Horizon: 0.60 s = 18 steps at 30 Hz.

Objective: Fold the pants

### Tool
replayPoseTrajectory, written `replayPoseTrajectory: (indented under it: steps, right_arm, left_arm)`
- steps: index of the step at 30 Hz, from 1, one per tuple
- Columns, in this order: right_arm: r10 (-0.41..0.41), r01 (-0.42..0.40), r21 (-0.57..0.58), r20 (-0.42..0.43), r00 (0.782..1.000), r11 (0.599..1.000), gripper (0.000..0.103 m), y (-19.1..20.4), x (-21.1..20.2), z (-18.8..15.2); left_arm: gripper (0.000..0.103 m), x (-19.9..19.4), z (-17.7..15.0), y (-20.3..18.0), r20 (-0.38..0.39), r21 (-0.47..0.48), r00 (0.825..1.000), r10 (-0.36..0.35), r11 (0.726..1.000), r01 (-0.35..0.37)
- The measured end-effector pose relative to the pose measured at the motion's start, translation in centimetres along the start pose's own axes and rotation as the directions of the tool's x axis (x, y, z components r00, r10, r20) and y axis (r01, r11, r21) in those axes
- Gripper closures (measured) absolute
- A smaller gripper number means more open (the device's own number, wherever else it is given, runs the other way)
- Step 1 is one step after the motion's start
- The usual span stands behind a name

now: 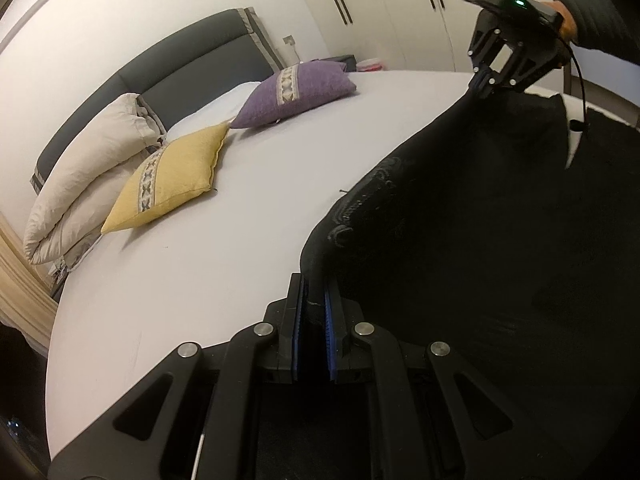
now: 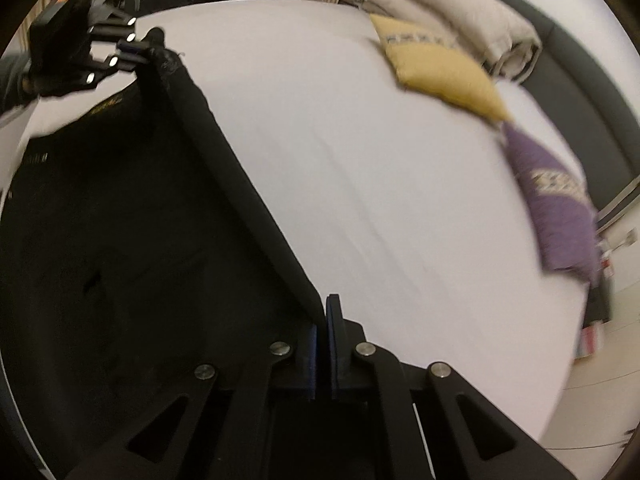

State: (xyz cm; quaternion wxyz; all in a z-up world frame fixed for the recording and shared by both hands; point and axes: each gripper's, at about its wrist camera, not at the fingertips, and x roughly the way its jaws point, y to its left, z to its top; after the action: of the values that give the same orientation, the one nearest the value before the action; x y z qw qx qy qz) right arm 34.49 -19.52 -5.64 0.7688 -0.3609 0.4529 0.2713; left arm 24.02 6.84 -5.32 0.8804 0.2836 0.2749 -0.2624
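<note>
The black pants (image 1: 480, 240) hang stretched between both grippers above the white bed. My left gripper (image 1: 316, 304) is shut on one end of the waistband, which runs away to the upper right. My right gripper (image 1: 486, 86) shows there too, shut on the other end. In the right wrist view my right gripper (image 2: 323, 320) is shut on the waistband, and the pants (image 2: 120, 220) fill the left side. The left gripper (image 2: 134, 50) holds the far end at the upper left.
The white bed (image 1: 240, 220) spreads under the pants. A yellow cushion (image 1: 168, 180), a purple cushion (image 1: 296, 92) and a folded pale duvet (image 1: 84, 168) lie by the grey headboard (image 1: 192, 68). White wardrobe doors (image 1: 380, 8) stand behind.
</note>
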Motion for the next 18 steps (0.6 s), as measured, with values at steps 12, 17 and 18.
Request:
replayPoseTrajectory:
  steps: [12,17,18]
  right_arm:
    - [-0.174,0.176,-0.100,0.023,0.984,0.979,0.100,16.3,-6.6,-6.2]
    - [-0.193,0.193,-0.024,-0.001,0.981,0.981,0.100,21.6,-6.6,-8.7]
    - [-0.199,0.199,-0.014,-0.008,0.980,0.980,0.100,22.2,-6.5,-8.8]
  left_arm:
    - [0.095,-14.4,-8.4,-10.6,-0.042,-0.025,0.998,-0.046,0.999,0.045]
    - [0.095,-18.3,-13.2,-16.0,-0.087,-0.065,0.995,-0.039,0.997,0.034]
    - [0.095,-18.8,-13.8,-16.9,-0.095,-0.074,0.995,-0.035,0.997,0.028]
